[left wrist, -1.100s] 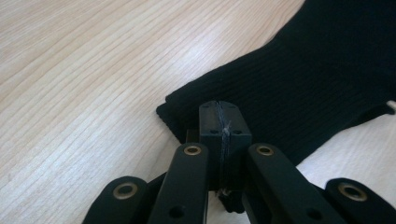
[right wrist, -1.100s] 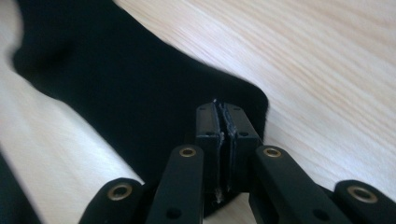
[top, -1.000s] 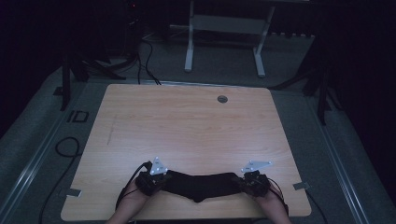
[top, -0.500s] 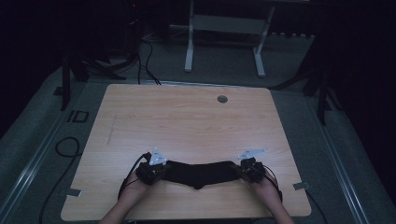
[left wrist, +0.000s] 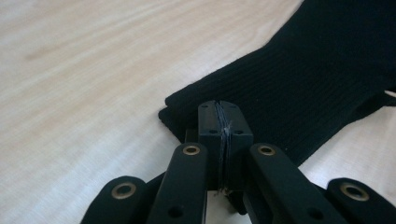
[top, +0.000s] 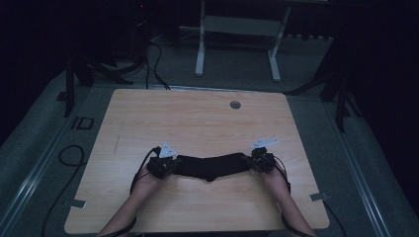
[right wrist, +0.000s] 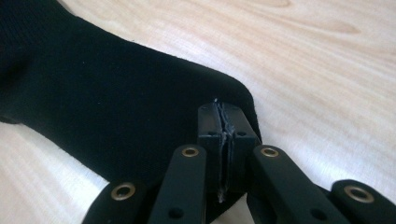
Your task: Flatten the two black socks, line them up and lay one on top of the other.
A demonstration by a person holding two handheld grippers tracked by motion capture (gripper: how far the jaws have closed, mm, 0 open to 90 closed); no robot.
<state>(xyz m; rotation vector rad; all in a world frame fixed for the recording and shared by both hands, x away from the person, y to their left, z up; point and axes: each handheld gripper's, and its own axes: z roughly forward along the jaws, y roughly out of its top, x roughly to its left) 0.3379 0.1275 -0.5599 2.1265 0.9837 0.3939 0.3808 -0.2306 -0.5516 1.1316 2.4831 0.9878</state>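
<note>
Cloth: a black knitted cloth (top: pixel 211 167) lies stretched across the near half of the wooden counter (top: pixel 197 118), its middle sagging slightly toward the person.
Left tool: the left tool (top: pixel 165 165) has its jaws clamped tight on the cloth's ribbed left end, seen closely in the left gripper view (left wrist: pixel 219 121).
Right tool: the right tool (top: pixel 258 160) pinches the cloth's rounded right end (right wrist: pixel 224 123).
Counter hole: a round grey grommet (top: pixel 235 104) sits near the far edge, well apart from the cloth.

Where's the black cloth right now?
In the high view the black cloth lies on the near half of the table, stretched between the left gripper and right gripper, each shut on an end.
</note>
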